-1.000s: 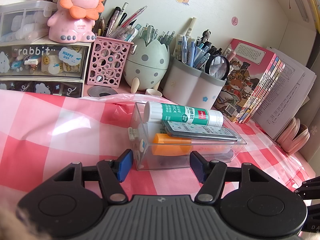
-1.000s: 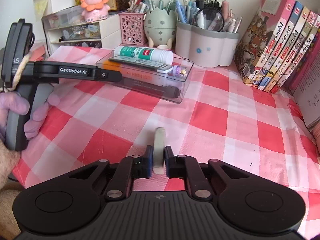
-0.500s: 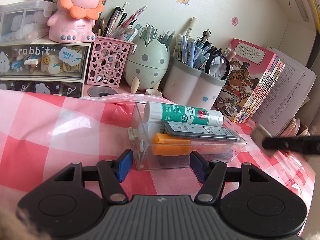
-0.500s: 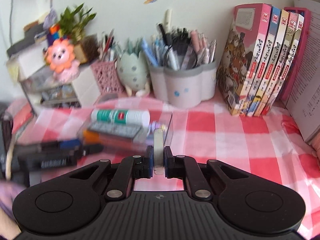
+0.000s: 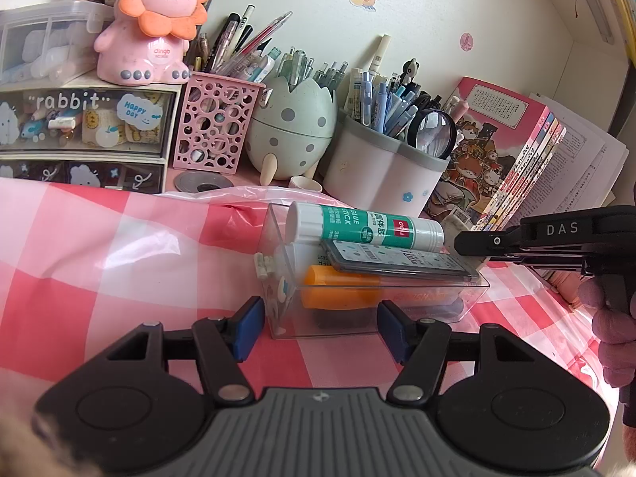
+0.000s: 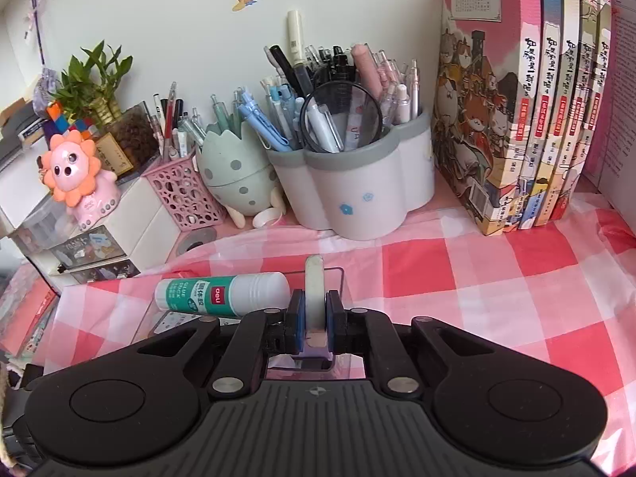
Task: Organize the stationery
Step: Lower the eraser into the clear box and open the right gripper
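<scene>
A clear plastic box [image 5: 330,322] lies on the pink checked cloth, holding a green-and-white glue stick [image 5: 365,226], a dark flat refill case [image 5: 397,260] and an orange tube [image 5: 338,290]. My left gripper [image 5: 320,330] has its blue pads against both sides of the box's near end. My right gripper [image 6: 315,314] is shut on a white eraser [image 6: 314,294] that stands on edge between its pads. It hangs over the box's end, beside the glue stick [image 6: 222,292]. In the left wrist view the right gripper [image 5: 457,243] reaches in from the right to the box's far end.
Along the wall stand a white-grey pen holder [image 6: 357,194], an egg-shaped holder [image 6: 238,179], a pink lattice basket [image 5: 210,127], a drawer unit [image 5: 79,119] with a pink lion on top, and upright books [image 6: 528,119]. A person's hand [image 5: 612,330] holds the right gripper's handle.
My right gripper has lifted the eraser off the cloth and carried it over to the end of the clear box, rolling as it went. The left gripper and the box have stayed put.
</scene>
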Motion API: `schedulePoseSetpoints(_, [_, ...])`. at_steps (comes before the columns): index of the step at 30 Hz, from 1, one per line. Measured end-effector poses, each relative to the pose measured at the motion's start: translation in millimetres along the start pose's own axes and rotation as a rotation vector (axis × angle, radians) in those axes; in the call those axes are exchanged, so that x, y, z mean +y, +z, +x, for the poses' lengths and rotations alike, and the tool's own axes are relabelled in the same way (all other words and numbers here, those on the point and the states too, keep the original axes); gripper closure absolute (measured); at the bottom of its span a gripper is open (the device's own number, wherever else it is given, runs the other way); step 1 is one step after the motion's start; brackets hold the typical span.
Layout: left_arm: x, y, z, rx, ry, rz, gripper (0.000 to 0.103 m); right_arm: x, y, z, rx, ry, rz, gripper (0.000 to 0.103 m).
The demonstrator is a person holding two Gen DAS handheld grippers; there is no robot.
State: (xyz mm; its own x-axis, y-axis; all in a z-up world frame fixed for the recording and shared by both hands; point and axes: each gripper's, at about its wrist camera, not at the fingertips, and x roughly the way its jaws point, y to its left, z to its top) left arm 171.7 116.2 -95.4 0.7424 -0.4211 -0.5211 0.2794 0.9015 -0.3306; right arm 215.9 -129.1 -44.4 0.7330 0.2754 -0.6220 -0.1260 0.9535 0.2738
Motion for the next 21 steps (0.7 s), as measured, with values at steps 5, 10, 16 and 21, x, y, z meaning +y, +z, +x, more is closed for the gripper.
schedulePoseSetpoints(5, [0.5,0.1,-0.1,0.0,0.0,0.0,0.067,5.2,-7.5,-4.6,0.003,0.006,-0.031,0.089])
schedulePoseSetpoints(10, [-0.4,-0.6,-1.0,0.001,0.008,0.01,0.067,2.5,-5.7,-15.1,-0.017,0.014,-0.019,0.066])
schedulePoseSetpoints(16, [-9.5,0.9,0.3,0.014,0.081,0.058,0.067,-3.9,-5.8,-29.9,-0.031,0.002,-0.009,0.06])
schedulePoseSetpoints(21, [-18.6,1.9,-11.1,0.062,0.174,0.035,0.057,-7.1,-14.8,-52.9,-0.046,-0.024,-0.005,0.04])
